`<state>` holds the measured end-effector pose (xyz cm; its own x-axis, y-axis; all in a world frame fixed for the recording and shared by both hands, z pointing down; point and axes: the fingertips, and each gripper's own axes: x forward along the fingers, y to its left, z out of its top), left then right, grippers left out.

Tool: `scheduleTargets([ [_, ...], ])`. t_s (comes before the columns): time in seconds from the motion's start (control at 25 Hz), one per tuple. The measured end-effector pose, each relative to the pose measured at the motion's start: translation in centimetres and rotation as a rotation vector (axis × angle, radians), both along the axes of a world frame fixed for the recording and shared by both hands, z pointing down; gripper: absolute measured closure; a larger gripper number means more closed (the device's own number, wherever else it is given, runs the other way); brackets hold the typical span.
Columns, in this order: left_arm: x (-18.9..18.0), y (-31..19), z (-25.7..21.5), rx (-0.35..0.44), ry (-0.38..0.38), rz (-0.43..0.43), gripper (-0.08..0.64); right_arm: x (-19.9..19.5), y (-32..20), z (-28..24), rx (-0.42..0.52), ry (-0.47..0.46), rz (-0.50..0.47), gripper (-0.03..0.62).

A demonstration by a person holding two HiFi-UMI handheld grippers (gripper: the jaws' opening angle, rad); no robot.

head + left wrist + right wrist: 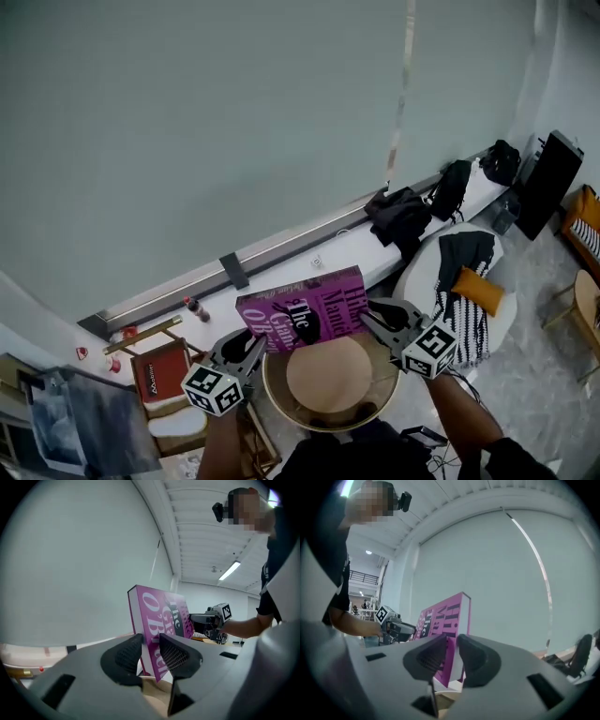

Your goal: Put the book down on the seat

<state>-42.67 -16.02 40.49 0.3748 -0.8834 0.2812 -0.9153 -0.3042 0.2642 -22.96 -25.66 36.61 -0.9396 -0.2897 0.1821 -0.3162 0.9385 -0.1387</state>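
While the left gripper and right gripper each clamp an end of the magenta hardback book above the round tan seat, best practice applies: lower it level, then release both ends together.

Both arms reached forward, the bare left forearm and right forearm raised in front of the body. The left tool was clamped on one end of a magenta book, jaws pressed to either face near a lower corner. The right tool gripped the opposite end the same way. The tools pointed roughly level and inward at each other, and each marker cube was turned up toward the head camera.
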Motion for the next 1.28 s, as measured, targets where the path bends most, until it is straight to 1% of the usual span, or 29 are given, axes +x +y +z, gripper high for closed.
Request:
scheduleTargets([
  [0.12, 0.0, -0.9, -4.9, 0.106, -0.042, 0.002, 0.428, 0.1, -0.5, -5.1, 0.110, -0.048, 0.004, 0.494],
  [0.32, 0.7, -1.3, -12.5, 0.265, -0.117, 0.024, 0.430, 1.2, -0.1, -12.1, 0.242, -0.126, 0.028, 0.494],
  [0.44, 1.5, -1.2, -16.2, 0.338, -0.159, 0.032, 0.430, 2.2, 0.2, -15.2, 0.305, -0.158, 0.038, 0.495],
  [0.56, 2.3, -1.4, -18.5, 0.395, -0.175, 0.042, 0.433, 3.1, 0.0, -17.3, 0.349, -0.174, 0.054, 0.495],
  [0.68, 3.0, -2.0, -19.7, 0.423, -0.162, 0.058, 0.434, 3.9, -0.3, -18.5, 0.366, -0.186, 0.074, 0.497],
  [0.8, 3.8, -2.7, -19.9, 0.428, -0.147, 0.091, 0.434, 5.0, -0.2, -19.1, 0.377, -0.191, 0.104, 0.497],
  [1.0, 6.5, -4.0, -21.1, 0.449, -0.142, 0.148, 0.434, 8.1, -0.4, -19.8, 0.389, -0.200, 0.158, 0.499],
  [1.16, 10.3, -5.3, -21.9, 0.451, -0.139, 0.210, 0.434, 12.3, -0.4, -20.3, 0.396, -0.200, 0.216, 0.499],
  [1.28, 14.6, -6.1, -22.6, 0.460, -0.135, 0.257, 0.434, 16.8, -0.3, -20.9, 0.411, -0.197, 0.252, 0.499],
])
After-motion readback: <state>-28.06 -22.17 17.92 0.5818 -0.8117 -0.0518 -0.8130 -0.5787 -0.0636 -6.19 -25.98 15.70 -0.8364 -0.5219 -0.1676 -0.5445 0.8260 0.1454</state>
